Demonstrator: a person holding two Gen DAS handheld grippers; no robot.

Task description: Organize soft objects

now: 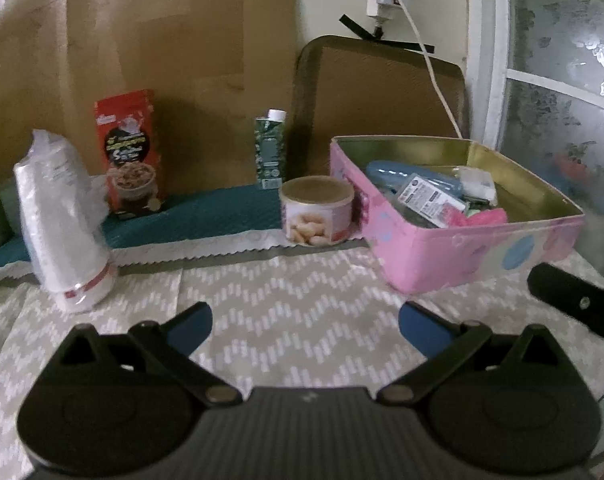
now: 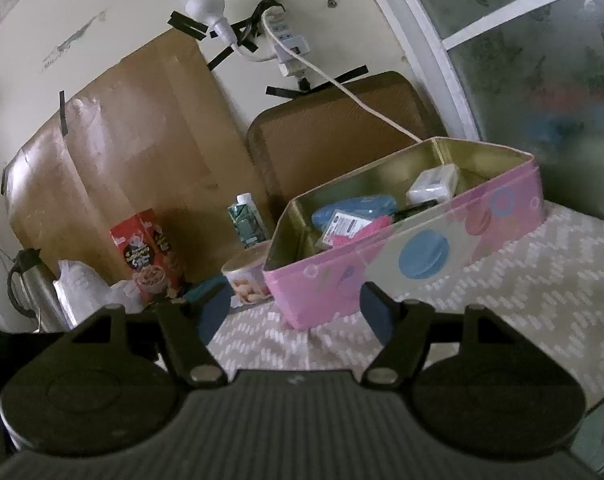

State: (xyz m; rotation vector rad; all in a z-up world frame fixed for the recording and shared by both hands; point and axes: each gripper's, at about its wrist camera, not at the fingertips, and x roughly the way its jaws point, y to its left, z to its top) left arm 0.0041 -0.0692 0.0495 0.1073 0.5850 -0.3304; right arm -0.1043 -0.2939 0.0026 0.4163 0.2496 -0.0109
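Standing empty and released, both grippers (image 1: 304,326) (image 2: 295,312) face the pink tin (image 1: 478,256) ahead.

The right gripper (image 2: 295,314) hovers over the tabletop (image 2: 522,280) with its blue-tipped fingers (image 2: 376,314) apart and nothing between them. Just beyond stands an open pink tin (image 2: 422,256) holding a blue pouch (image 2: 354,206), a white packet (image 2: 434,184) and a pink item (image 2: 372,226). Left of the tin sit a round can (image 2: 247,276), a green carton (image 2: 247,222), a red box (image 2: 149,252) and a metal kettle (image 2: 33,288).
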